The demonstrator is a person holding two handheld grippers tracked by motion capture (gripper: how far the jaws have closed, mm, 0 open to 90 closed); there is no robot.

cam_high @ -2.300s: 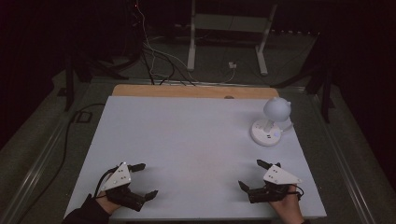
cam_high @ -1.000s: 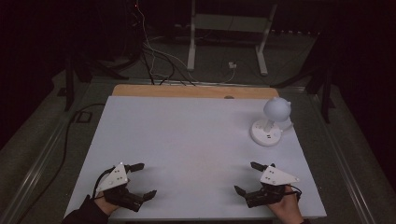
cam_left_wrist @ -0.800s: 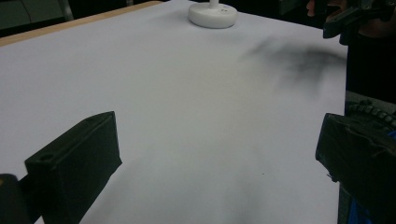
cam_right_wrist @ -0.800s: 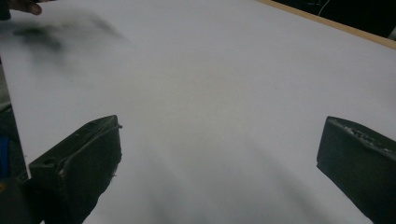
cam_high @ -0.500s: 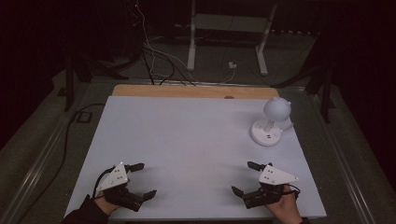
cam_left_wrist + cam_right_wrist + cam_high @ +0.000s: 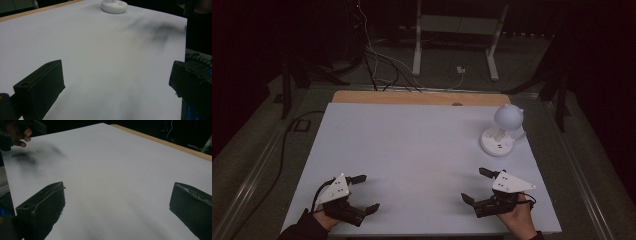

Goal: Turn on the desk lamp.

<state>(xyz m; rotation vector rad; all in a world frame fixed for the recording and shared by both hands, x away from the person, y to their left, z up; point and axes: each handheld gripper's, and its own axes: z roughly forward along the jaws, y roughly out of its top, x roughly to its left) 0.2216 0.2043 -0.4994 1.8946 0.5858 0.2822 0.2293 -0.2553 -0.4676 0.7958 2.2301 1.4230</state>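
1. The left claw (image 6: 362, 194) rests at the near left corner of the counter (image 6: 412, 145), gripped in the person's left hand (image 6: 324, 212). Its jaws stand wide apart with nothing between them; in the left gripper view the bare white surface runs up between the two black jaws.

2. The middle of the counter is plain white sheet, with a strip of wood showing along its far edge. Nothing lies there to be picked up or moved.

3. The right claw (image 6: 476, 186) sits at the near right, held in the person's right hand (image 6: 518, 216). Its jaws are also spread wide and hold nothing. In the right gripper view they frame bare counter, with the other hand's fingers (image 6: 21, 135) far off at the upper left.

4. The small white lamp (image 6: 503, 129), a round head on a short stem over a disc base, stands upright at the far right of the counter, well apart from both claws and nearer the right one. Its base (image 6: 114, 5) also shows at the top of the left gripper view.

5. As a judgement: the work looks to be at its very start. The lamp is untouched, no reach is committed, and everything remains to be done: approach, grasp and whatever handling follows. The right claw seems the likelier one to go for it.
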